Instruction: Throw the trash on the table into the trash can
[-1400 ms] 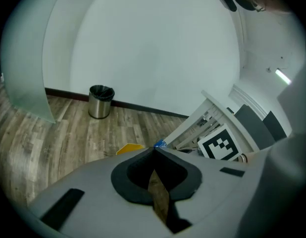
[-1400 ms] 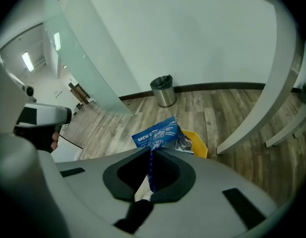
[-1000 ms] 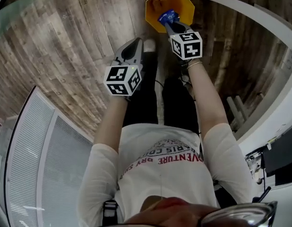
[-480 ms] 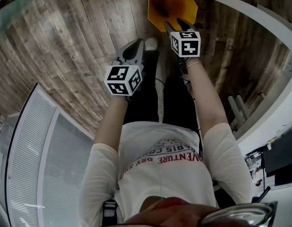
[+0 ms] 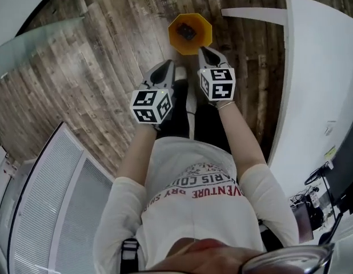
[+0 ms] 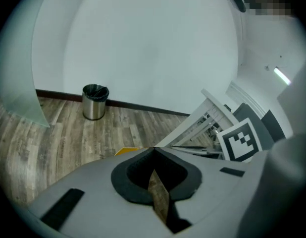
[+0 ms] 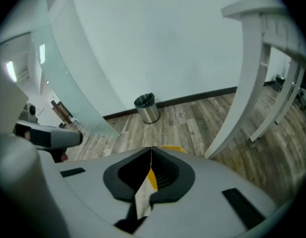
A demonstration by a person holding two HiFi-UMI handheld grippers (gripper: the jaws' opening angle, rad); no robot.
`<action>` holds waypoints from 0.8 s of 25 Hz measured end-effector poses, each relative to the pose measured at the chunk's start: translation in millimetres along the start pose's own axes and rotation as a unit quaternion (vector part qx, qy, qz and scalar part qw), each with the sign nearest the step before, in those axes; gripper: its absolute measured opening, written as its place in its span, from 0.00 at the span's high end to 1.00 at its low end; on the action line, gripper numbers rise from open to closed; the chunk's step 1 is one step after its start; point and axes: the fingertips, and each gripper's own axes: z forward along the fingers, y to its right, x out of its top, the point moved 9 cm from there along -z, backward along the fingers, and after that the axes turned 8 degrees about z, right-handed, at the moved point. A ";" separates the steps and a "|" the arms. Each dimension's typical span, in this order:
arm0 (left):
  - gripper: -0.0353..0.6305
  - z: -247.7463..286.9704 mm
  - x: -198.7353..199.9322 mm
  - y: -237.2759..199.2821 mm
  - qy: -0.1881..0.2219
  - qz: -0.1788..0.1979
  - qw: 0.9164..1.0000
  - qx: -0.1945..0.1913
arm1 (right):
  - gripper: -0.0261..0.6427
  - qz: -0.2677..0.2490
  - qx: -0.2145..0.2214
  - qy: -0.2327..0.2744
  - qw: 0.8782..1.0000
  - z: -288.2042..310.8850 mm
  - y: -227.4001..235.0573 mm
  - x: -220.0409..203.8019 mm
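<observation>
My right hand-held gripper [image 5: 204,51], jaws just closed on nothing, hangs nearest the trash can [image 5: 175,39], with the worktop [image 5: 313,96] right of that can.

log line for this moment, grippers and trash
left gripper shut, empty | right gripper jaws just closed, empty | trash inside orange trash can

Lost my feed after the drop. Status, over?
Left gripper shut, empty. Right gripper jaws just closed, nothing between them. Trash piece lies inside the orange trash can. Nothing in the way.
</observation>
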 end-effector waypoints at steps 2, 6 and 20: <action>0.91 -18.8 22.3 32.0 0.009 0.013 1.000 -0.008 | 0.92 0.018 0.006 0.036 0.999 -47.8 -2.6 20.8; 0.91 -38.9 72.5 99.1 0.038 0.069 0.995 -0.053 | 0.92 0.018 -0.008 0.118 0.993 -137.2 2.5 63.0; 0.91 -99.9 103.3 447.2 0.113 0.317 0.897 -0.287 | 0.92 0.087 -0.175 0.318 0.928 -500.7 107.0 -2.4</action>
